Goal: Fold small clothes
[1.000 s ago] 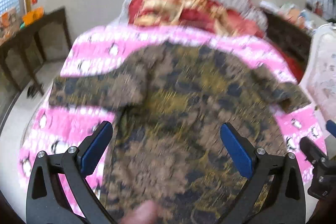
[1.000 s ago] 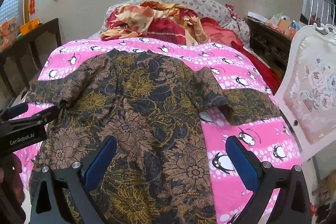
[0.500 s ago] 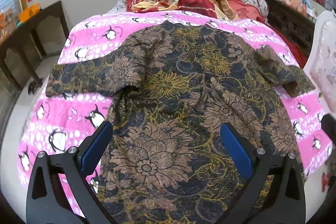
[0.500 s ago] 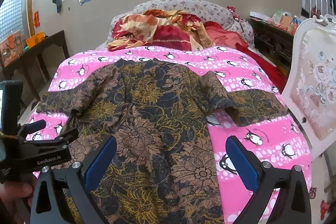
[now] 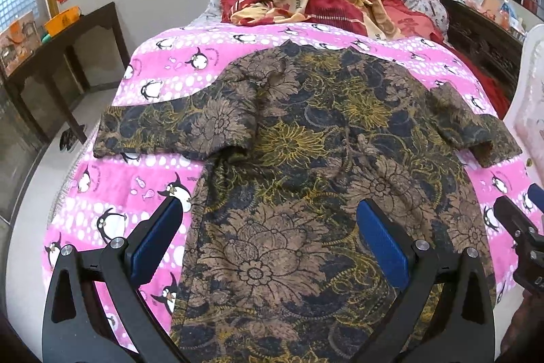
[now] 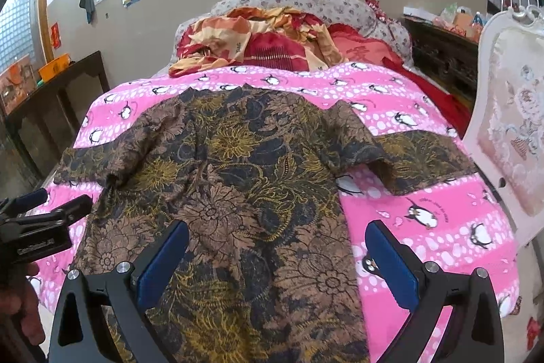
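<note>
A dark wooden table (image 5: 68,33) stands against the wall well left of the floral shirt (image 5: 306,179), with orange boxes on top. Between that table and the shirt, the pink penguin blanket (image 5: 119,193) covers the bed and shows bare along the shirt's left edge. The shirt (brown, black and yellow flowers) lies spread flat on the blanket, collar end toward the far pillows, both short sleeves laid out to the sides. Its left sleeve (image 5: 163,128) reaches toward the blanket's left edge.

The left tool (image 5: 272,247) hangs above the shirt's lower half, jaws wide apart and holding nothing; its left blue pad sits over the shirt's left hem line, the right pad over the middle of the cloth. The right tool (image 6: 282,264) hangs above the shirt's lower right side, also spread wide and empty, its left pad over the cloth and its right pad over bare blanket just right of the shirt.

Beyond the shirt's collar lies a heap of red and orange bedding (image 6: 258,43). The shirt's right sleeve (image 6: 418,155) points toward a white upholstered chair (image 6: 510,131) standing right of it, beside the bed.
</note>
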Tool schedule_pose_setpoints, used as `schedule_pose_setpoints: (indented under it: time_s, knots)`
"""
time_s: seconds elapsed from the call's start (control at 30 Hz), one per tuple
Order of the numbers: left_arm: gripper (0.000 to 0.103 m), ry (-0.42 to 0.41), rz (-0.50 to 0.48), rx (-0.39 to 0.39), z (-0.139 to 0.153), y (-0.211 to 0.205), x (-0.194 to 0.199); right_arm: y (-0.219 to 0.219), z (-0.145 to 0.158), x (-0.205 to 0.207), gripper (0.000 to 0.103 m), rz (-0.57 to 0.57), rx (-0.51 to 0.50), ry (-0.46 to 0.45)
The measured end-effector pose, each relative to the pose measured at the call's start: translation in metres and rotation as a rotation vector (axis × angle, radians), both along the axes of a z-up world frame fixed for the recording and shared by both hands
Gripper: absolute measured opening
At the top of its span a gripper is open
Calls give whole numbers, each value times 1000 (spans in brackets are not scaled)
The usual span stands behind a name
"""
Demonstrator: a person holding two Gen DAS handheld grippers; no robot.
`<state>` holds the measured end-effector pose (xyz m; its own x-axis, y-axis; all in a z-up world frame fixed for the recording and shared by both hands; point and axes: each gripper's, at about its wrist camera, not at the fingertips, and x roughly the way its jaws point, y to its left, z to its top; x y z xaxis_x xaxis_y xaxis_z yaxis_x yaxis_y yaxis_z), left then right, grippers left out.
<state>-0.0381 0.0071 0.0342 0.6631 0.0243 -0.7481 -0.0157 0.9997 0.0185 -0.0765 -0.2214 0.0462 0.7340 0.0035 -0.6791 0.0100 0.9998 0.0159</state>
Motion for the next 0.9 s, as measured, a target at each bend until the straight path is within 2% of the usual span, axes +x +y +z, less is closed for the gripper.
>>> schedule_pose_setpoints:
  time_s: [0.1,0.2,0.33,0.5,0.57,0.63,0.7,0.8,0.9]
  knots:
    - [103,24,2,0,-10,1,12,-1,-6,10,103,3,-6,8]
    - [103,47,-12,-33,-23,4,30,-5,-14,24,103,5,-23,17]
    - [103,57,-21,-16,-43,5,60,-16,-29,53,103,-16,-46,38]
    - [103,74,-43,3,-83,3,90,-23,-70,100,103,-19,-46,127]
    - [103,96,-50,-27,-100,4,93,-25,-88,111,103,-6,1,164]
    - [103,120,-41,-47,-121,6,91,-24,-105,115,103,-4,-10,182]
    - [103,77,-42,-46,-119,6,85,-19,-124,114,103,-1,-58,195]
    - [103,80,-34,-41,-120,5,85,-6,-124,112,103,14,-135,180]
    - [103,81,-34,-31,-121,3,87,-6,-126,114,103,12,-141,188]
